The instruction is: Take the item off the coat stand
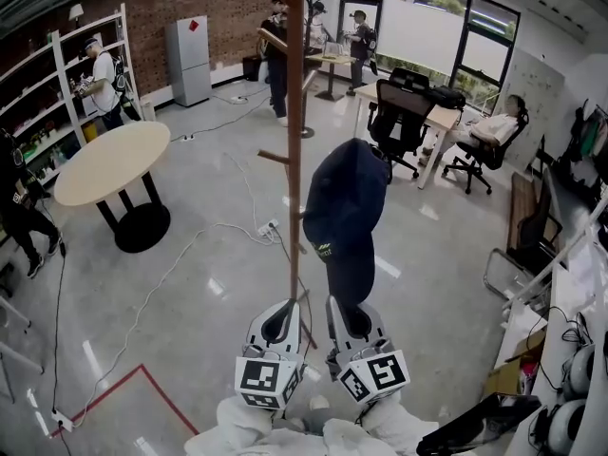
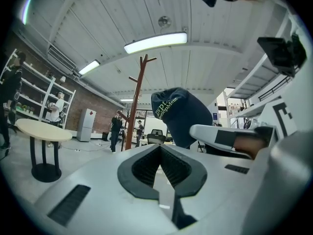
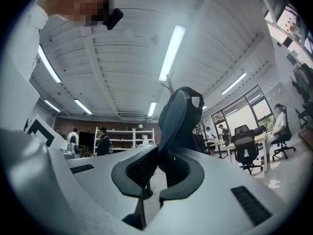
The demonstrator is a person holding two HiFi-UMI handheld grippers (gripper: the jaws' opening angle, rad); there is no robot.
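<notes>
A dark navy cap (image 1: pixel 344 202) with pale lettering stands upright just to the right of the brown wooden coat stand (image 1: pixel 295 112). My right gripper (image 1: pixel 350 321) holds it from below, and in the right gripper view the jaws (image 3: pixel 157 151) are shut on the cap's (image 3: pixel 181 116) brim. My left gripper (image 1: pixel 280 323) is beside the pole's lower part, shut with nothing in it (image 2: pixel 160 150). The left gripper view shows the cap (image 2: pixel 181 114) to the right of the stand (image 2: pixel 136 106). I cannot tell whether the cap touches the pole.
A round pale table (image 1: pixel 112 160) stands to the left. Black office chairs (image 1: pixel 399 122) and desks are at the back right. White cables (image 1: pixel 190 255) run across the shiny floor. Several people stand at the back, near the shelves (image 1: pixel 57 84).
</notes>
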